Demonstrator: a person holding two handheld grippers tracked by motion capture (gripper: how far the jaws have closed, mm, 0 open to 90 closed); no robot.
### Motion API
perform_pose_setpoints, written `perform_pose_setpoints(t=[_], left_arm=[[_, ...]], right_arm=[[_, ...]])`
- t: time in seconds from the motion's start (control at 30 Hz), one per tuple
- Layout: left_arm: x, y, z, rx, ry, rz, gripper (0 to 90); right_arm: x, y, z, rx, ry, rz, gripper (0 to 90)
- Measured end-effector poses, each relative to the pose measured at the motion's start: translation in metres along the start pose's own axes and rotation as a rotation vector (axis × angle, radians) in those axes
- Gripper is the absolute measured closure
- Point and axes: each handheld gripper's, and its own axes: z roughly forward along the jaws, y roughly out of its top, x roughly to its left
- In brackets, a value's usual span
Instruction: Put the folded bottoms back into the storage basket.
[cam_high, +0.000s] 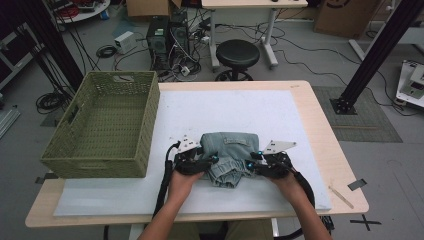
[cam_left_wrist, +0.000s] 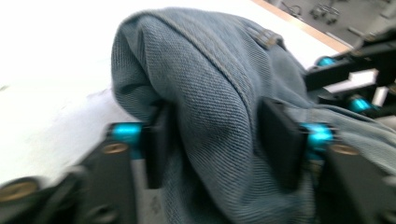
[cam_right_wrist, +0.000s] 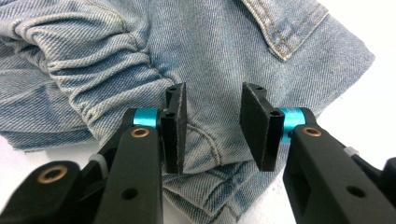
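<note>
Near edge of white-padded wooden table (cam_high: 280, 107): folded light-blue denim garment (cam_high: 229, 157) lying flat, roughly mid-table, both hand-held grippers at its near corners

Left hand-held gripper (cam_left_wrist: 218, 140): jaws spread w/ a thick hump of denim between; pads beside the cloth, not clearly pressing. Blurred there, so can't be sure of contact. Risk: if closed now, would bite only the top layer or an uneven bunch, so the fold slides apart on lifting

Right hand-held gripper (cam_right_wrist: 212, 128): jaws part-way apart, straddling the seamed corner, cloth below and between but no pinch yet. Risk: pads closing above the hem rather than on it, catching nothing, or only one ply; lower layers would sag out

Uneven grips L vs R → garment twists, unfolds, drags on table

Farther left: green woven rectangular basket (cam_high: 102, 125), empty, just beside the padding edge, probably the destination. Risk: a low carry snags the near rim, or a loose leg hangs over the wall

Beyond, black round stool (cam_high: 237, 52) and cables on the floor, no bearing
</note>
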Motion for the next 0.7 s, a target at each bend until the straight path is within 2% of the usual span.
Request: perform_pose_setpoints(t=[0.13,0.23,0.3,0.37,0.43,0.5,0.63,0.67,0.7], left_arm=[[-0.001,-0.001,-0.006,-0.013,0.073,-0.002,26.5],[-0.001,-0.001,-0.01,-0.039,0.131,-0.005,22.5],[0.001,0.0,-0.008,-0.029,0.118,-0.026,22.5],[0.003,0.0,-0.003,0.002,0.122,-0.026,22.0],[0.005,-0.001,0.002,0.033,0.119,-0.058,20.6],[0.007,-0.002,0.006,0.07,0.117,-0.056,20.3],[0.013,-0.005,0.014,0.145,0.082,-0.117,20.1],[0.014,-0.004,0.016,0.154,0.075,-0.124,19.7],[0.014,-0.003,0.017,0.166,0.073,-0.114,19.3]], right_arm=[[0.0,0.0,0.001,-0.003,-0.003,-0.005,63.5],[0.0,0.0,0.0,0.0,-0.003,0.002,63.6],[0.001,0.0,0.0,-0.002,-0.003,0.002,63.6],[0.0,0.0,0.0,0.0,-0.001,0.004,63.6],[0.001,0.0,0.0,-0.001,-0.005,0.003,63.7],[0.001,0.0,0.0,0.001,-0.005,0.004,63.8],[0.001,-0.001,0.0,0.0,-0.006,0.006,63.9],[0.001,-0.001,0.0,0.0,-0.006,0.005,63.9],[0.001,-0.001,0.0,0.001,-0.006,0.006,63.9]])
